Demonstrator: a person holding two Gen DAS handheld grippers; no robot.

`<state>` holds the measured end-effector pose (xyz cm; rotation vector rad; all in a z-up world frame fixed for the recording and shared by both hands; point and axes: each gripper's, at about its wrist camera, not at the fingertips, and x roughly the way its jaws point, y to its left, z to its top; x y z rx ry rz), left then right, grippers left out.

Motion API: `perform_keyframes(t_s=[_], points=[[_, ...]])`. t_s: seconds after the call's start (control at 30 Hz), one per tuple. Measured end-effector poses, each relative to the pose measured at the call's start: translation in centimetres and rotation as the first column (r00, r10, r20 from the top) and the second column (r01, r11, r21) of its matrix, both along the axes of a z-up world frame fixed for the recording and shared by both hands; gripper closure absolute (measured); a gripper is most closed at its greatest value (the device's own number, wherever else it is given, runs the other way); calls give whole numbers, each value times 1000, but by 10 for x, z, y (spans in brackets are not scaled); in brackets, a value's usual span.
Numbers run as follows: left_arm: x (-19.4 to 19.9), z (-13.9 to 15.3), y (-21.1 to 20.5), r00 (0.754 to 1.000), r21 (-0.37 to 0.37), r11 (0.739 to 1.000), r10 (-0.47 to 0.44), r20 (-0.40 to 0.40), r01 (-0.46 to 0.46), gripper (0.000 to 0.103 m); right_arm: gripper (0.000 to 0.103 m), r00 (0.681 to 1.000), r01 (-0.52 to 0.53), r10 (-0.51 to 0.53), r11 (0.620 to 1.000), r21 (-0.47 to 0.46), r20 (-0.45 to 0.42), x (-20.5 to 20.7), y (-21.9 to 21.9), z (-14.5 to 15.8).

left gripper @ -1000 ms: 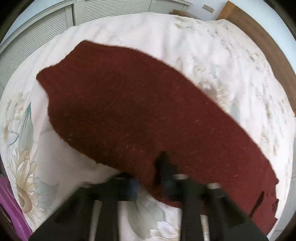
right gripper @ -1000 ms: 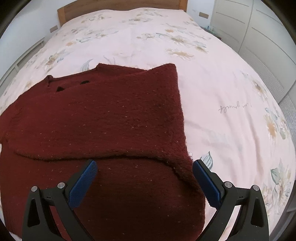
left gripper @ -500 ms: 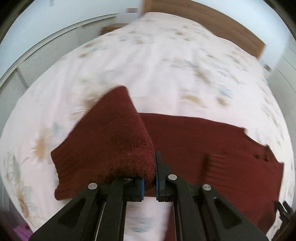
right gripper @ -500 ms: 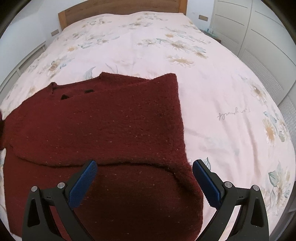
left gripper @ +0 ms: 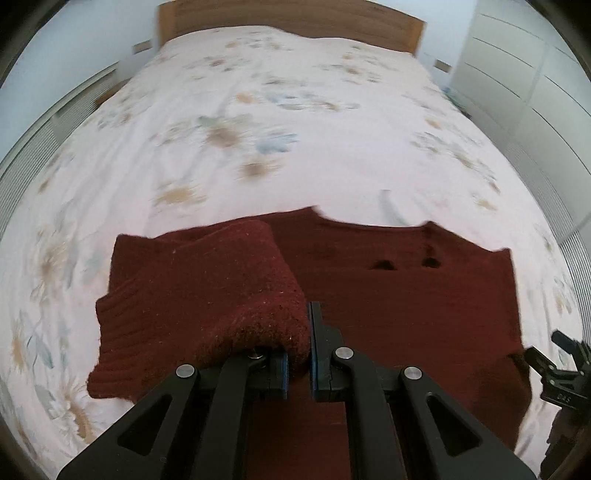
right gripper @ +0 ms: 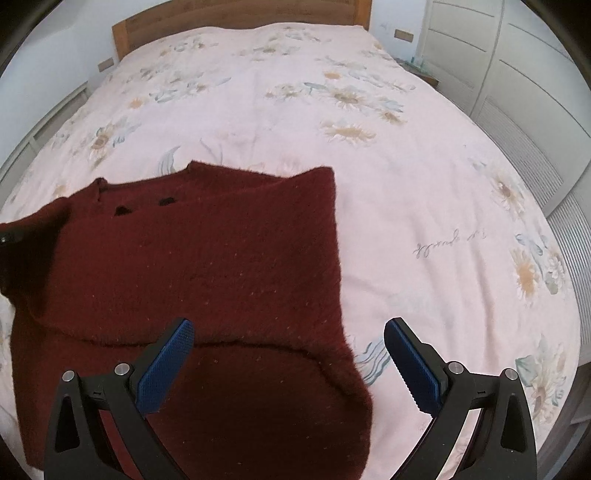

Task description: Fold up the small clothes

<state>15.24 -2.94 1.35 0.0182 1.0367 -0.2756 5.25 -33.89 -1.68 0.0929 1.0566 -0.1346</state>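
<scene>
A dark red knitted sweater (right gripper: 207,258) lies on the bed, its right sleeve folded across the body. My left gripper (left gripper: 298,354) is shut on the sweater's left sleeve (left gripper: 207,295), which drapes over the left finger above the sweater body (left gripper: 406,306). My right gripper (right gripper: 288,354) is open and empty, hovering over the sweater's near right edge; it also shows at the right edge of the left wrist view (left gripper: 561,365). The left gripper's black edge shows at the far left in the right wrist view (right gripper: 7,236).
The bed (right gripper: 424,184) has a pale pink floral cover and a wooden headboard (right gripper: 236,18) at the far end. White wardrobe doors (right gripper: 517,66) stand on the right. A slatted white unit (left gripper: 44,133) is on the left.
My left gripper has lifted the sleeve and swung it over the sweater body, turning toward the headboard. My right gripper has stayed open, drawing back slightly.
</scene>
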Motion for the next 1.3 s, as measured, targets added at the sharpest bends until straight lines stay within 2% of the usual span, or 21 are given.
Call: perform_keyframes(t_s=[0.1, 0.23, 0.3, 0.4, 0.5, 0.57, 0.7, 0.87, 0.93, 1.03, 1.1, 1.17, 1.2, 1.27, 1.3], points=[[-4, 3, -30, 998, -3, 998, -59, 4, 59, 97, 0, 1000, 3, -3, 1000, 10, 7, -1, -3, 2], [-9, -9, -54, 995, 32, 994, -101, -9, 101, 97, 0, 1000, 9, -8, 1000, 19, -5, -4, -4, -4], [-11, -21, -62, 992, 49, 991, -121, -29, 123, 97, 0, 1000, 12, -11, 1000, 22, -16, -5, -5, -8], [-5, -49, -70, 991, 116, 986, -117, -59, 123, 97, 0, 999, 23, -23, 999, 29, -30, -8, -8, -12], [1, -78, -68, 988, 92, 990, -95, -123, 107, 97, 0, 998, 32, -31, 999, 32, -48, -9, -10, -17], [1, -89, -68, 989, 106, 989, -87, -121, 100, 96, 0, 998, 37, -35, 999, 33, -59, -10, -11, -20], [-5, -91, -75, 991, 163, 980, -104, -89, 117, 95, 0, 997, 40, -37, 998, 41, -61, -11, -11, -21], [1, -93, -70, 990, 154, 984, -65, -123, 84, 93, 0, 998, 41, -38, 998, 44, -55, -13, -11, -18], [2, -91, -72, 989, 167, 981, -74, -128, 95, 89, 0, 998, 40, -37, 998, 44, -51, -14, -11, -17], [1, -90, -71, 984, 122, 986, -93, -149, 112, 60, 0, 998, 43, -41, 998, 51, -45, -15, -12, -15], [-2, -89, -72, 980, 106, 986, -108, -167, 127, 26, 0, 998, 45, -42, 997, 55, -44, -16, -12, -14], [-8, -84, -75, 980, 117, 982, -127, -156, 146, 18, 0, 998, 44, -42, 997, 56, -44, -16, -13, -14], [-12, -81, -75, 979, 118, 980, -140, -151, 159, 10, 0, 998, 44, -41, 997, 56, -43, -17, -13, -14], [-19, -76, -74, 975, 109, 977, -164, -153, 181, 1, 0, 998, 42, -39, 998, 56, -44, -18, -13, -15], [-22, -74, -72, 974, 106, 977, -170, -151, 187, 1, 0, 998, 43, -41, 997, 56, -45, -19, -13, -15]])
